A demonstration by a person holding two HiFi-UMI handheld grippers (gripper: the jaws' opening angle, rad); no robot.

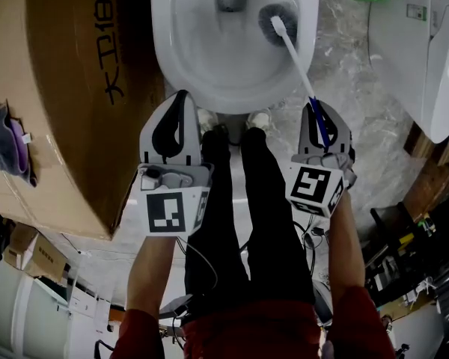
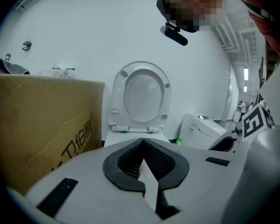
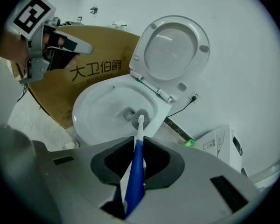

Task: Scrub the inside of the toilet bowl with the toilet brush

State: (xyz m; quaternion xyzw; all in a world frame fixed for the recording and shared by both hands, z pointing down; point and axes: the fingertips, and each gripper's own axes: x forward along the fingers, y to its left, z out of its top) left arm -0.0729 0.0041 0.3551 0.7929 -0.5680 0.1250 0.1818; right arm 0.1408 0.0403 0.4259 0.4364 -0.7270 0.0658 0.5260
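Gripping: right gripper (image 3: 138, 143) clamps the toilet brush (image 1: 293, 51) by its blue handle
Brush head: inside toilet bowl (image 1: 172, 66), near the drain
Left gripper (image 2: 143, 146): jaws together, empty
Hidden: handle's end, within jaws
Print: cardboard box (image 3: 112, 50) reads "大卫伯爵"

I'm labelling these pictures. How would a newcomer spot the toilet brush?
Find the toilet bowl beside the cardboard box. The toilet brush leans into its right side: the only thing inside, grey bristles, white-and-blue handle clamped in the right tool.
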